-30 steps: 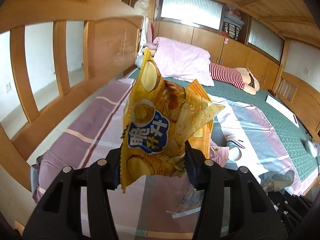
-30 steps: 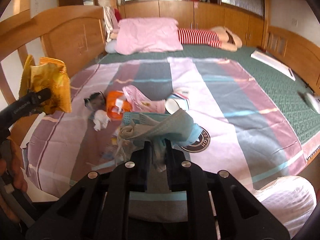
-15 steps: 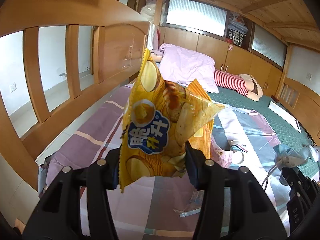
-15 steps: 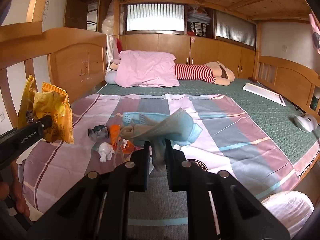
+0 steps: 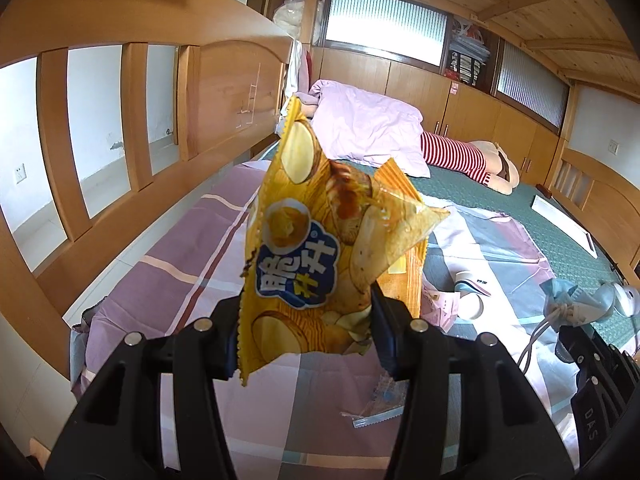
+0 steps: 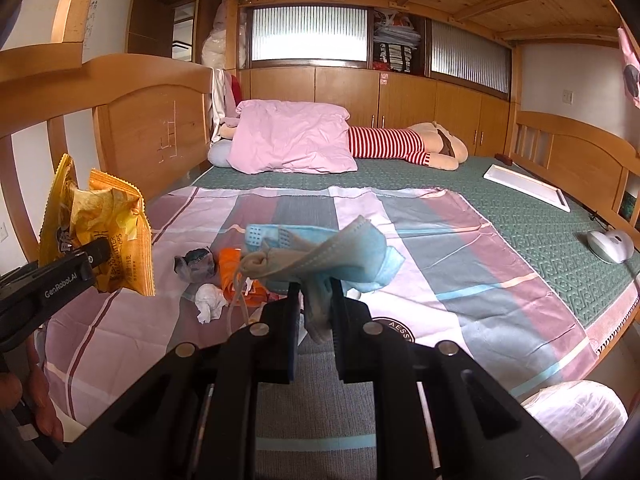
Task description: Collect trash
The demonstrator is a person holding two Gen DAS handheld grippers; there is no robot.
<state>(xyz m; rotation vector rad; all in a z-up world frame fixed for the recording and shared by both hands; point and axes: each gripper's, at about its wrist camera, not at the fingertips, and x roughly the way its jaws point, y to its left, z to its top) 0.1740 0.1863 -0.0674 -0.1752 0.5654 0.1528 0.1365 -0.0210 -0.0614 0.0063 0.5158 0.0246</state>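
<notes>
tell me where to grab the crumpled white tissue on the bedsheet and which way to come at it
Pinch the crumpled white tissue across its raised, bunched middle, coming from above with the tool pointing down. It lies loose on the striped bedsheet as a small puffy wad. The orange wrapper lies close on its right and the grey wrapper just behind it, so a level approach would likely nudge them. Both tools are full now.

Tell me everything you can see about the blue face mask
The blue face mask is a crumpled, pleated disposable one of soft fabric, its white ear loops dangling. It is bunched and pinched upright in the shut right hand-held gripper, lifted above the striped bedsheet. Nothing else touches it.
</notes>
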